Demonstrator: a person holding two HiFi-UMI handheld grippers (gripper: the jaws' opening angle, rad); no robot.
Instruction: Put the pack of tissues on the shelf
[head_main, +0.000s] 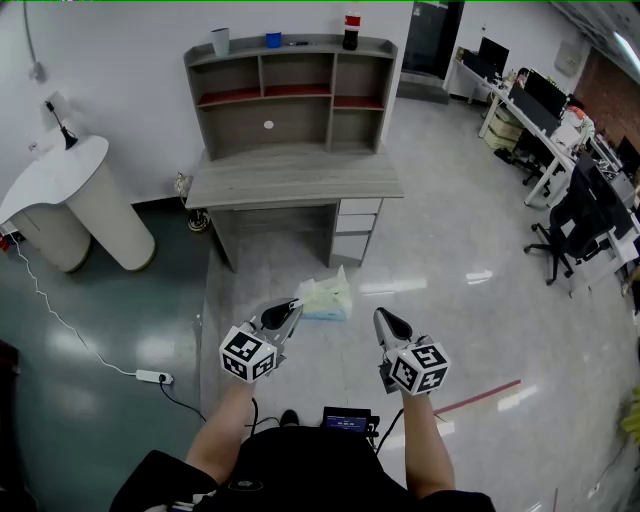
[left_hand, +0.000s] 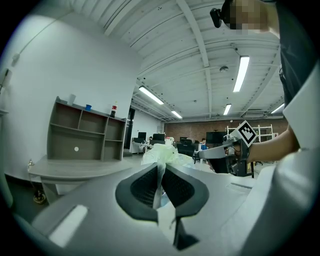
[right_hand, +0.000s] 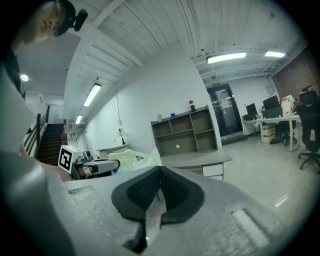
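One pinch: left gripper (left_hand: 161, 166) on tissue pack (left_hand: 166, 152); head view unclear.

White wall (head_main: 120, 60), glossy floor (head_main: 450, 230), office chairs (head_main: 580, 225)

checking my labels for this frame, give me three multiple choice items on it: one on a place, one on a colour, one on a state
1. Where is the pack of tissues?
A. on the desk
B. pinched in the left gripper
C. on an office chair

2. What colour is the small cup on top of the shelf unit?
A. blue
B. yellow
C. green

3. How do the fingers of the right gripper stand?
A. wide apart
B. closed on the pack
C. together, nothing between

Answers:
1. B, the left gripper view shows its wrapper clamped there.
2. A, it shows blue beside the white cup.
3. C, the right gripper view shows them shut and empty.
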